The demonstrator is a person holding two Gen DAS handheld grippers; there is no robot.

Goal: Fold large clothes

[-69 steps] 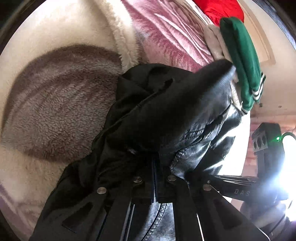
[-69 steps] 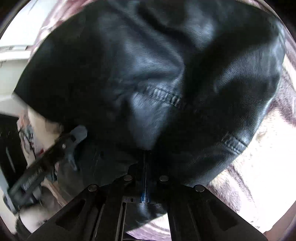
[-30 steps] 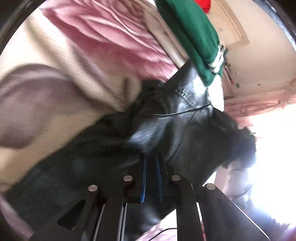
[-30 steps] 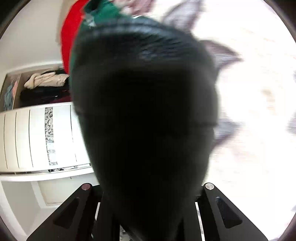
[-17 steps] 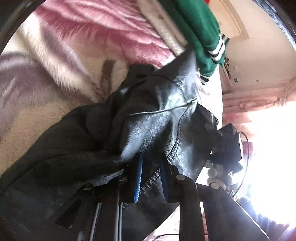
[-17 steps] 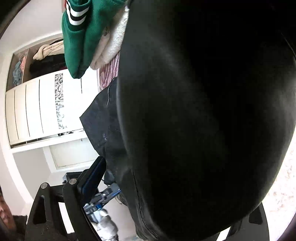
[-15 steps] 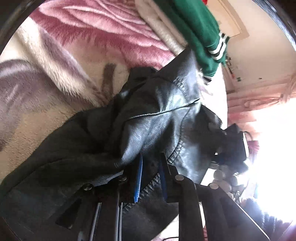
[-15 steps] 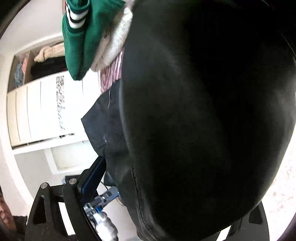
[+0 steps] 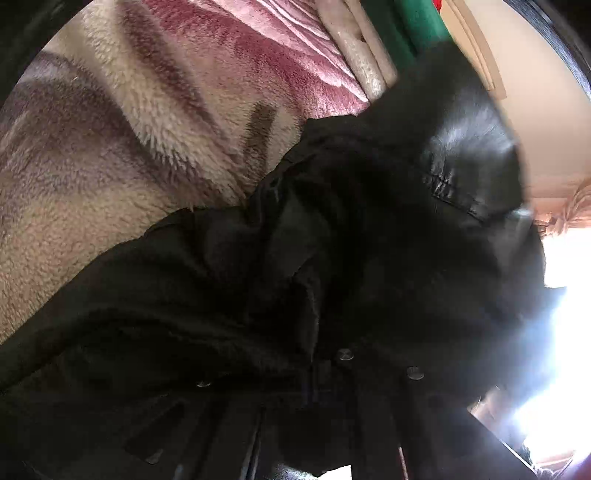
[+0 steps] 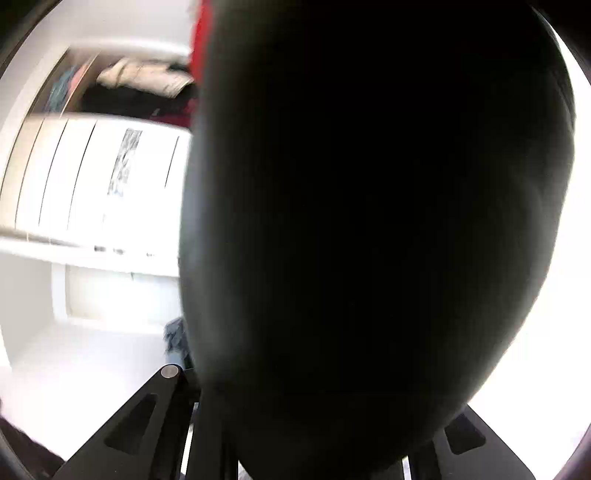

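Note:
A black leather jacket lies bunched on a fluffy cream, grey and pink blanket. My left gripper is shut on the jacket's edge; the dark cloth covers most of its fingers. In the right wrist view the same jacket hangs right in front of the lens and fills most of the frame. My right gripper is buried under the jacket; only the outer parts of its frame show, so its fingertips are hidden.
Folded green and beige clothes lie stacked at the far end of the blanket. A white wardrobe with an open shelf of clothes stands to the left in the right wrist view. A bright window glares at right.
The jacket has been lifted and swung; it now covers both gripper fingers. The right wrist view has turned toward the wardrobe, and the left gripper's blue pads are no longer visible.

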